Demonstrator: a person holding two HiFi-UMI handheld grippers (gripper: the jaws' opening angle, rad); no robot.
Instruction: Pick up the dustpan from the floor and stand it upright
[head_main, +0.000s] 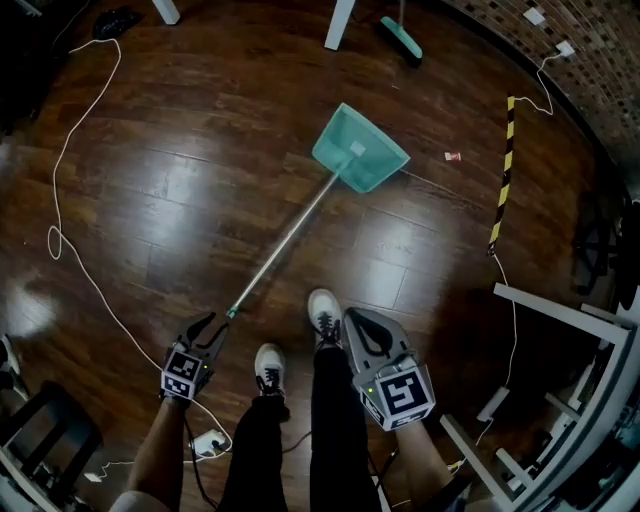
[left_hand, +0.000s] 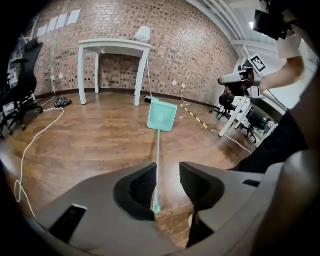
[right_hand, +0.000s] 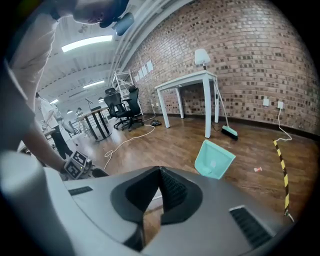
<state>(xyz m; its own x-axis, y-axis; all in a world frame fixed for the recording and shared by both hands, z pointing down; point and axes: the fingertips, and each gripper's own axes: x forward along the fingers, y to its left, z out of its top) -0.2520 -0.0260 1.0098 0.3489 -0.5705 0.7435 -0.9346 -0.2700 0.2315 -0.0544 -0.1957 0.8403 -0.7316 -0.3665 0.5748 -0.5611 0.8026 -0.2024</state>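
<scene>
Dark wood floor (head_main: 200, 200), glossy, w/ a brick wall and white table (left_hand: 114, 46) in the bkgd. A teal dustpan (head_main: 360, 150) is lying flat on the boards well ahead of both grippers, its long thin handle (head_main: 285, 240) running back toward the person's feet.

Left gripper (left_hand: 167, 172) is hovering low over the near end of that handle w/ jaws spread. The handle tip (left_hand: 156, 205) is sitting in the gap, closer to the left-hand jaw, and the pads aren't pressing on it. Right gripper (head_main: 352, 318) is hanging just past the person's shoes, off to the right of the handle, jaws pressed together w/ nothing betw. them.

Handling, my guess: light plastic pan, slim stiff pole, prob. smooth, so it may slip or spin in the pads. Weight is at the far end, so a pinch at the very tip means a long lever and a droopy pan. A hold further along the pole, toward the pan, should be steadier, perhaps w/ the right gripper helping.

Hard to tell:
- whether the handle is touching the left-hand jaw or just beside it
- the pan's underside, so no idea how it stands upright
- what the small scrap (head_main: 453, 156) beyond the pan is: too tiny.
</scene>
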